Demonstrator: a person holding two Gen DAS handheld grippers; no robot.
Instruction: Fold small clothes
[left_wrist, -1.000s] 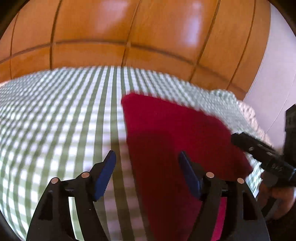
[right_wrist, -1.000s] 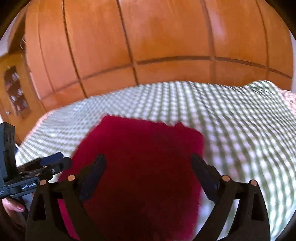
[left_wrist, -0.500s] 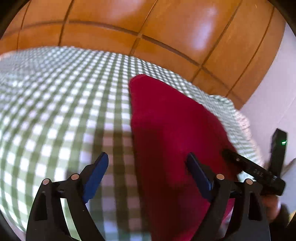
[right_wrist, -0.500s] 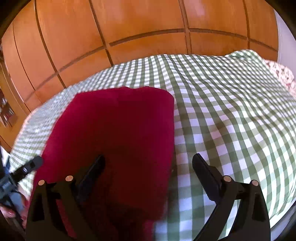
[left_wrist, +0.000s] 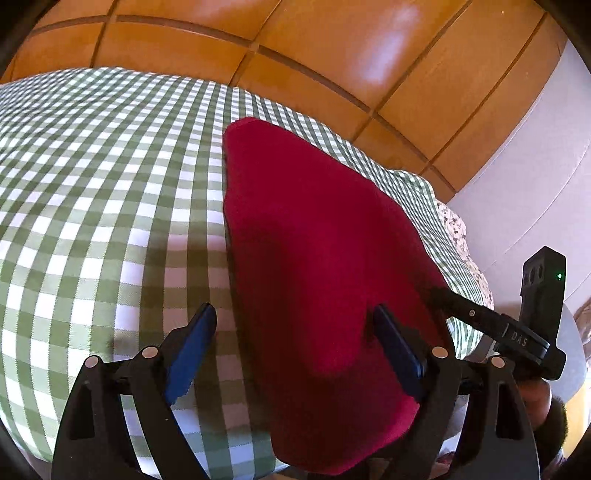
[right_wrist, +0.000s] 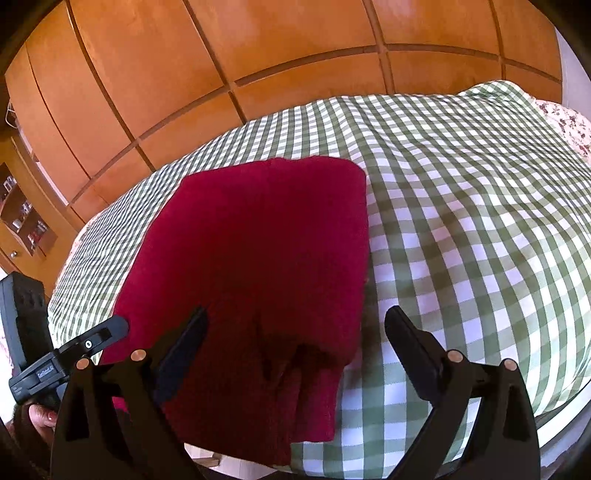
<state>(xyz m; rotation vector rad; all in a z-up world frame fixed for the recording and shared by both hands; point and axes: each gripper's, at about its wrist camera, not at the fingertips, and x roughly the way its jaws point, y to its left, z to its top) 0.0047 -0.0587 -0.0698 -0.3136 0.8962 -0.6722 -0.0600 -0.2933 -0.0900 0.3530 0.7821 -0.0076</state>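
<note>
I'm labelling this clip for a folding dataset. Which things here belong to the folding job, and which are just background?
Part of the job:
- red garment, lying on the bed, near end draped over the edge
- left gripper, open, holding nothing
- right gripper, open, holding nothing

Background:
- green checked bedcover
- wooden wardrobe doors
- floral fabric

Open checked bed is being left free on either side of the red cloth. Passage beyond is being blocked by the wooden wall.
</note>
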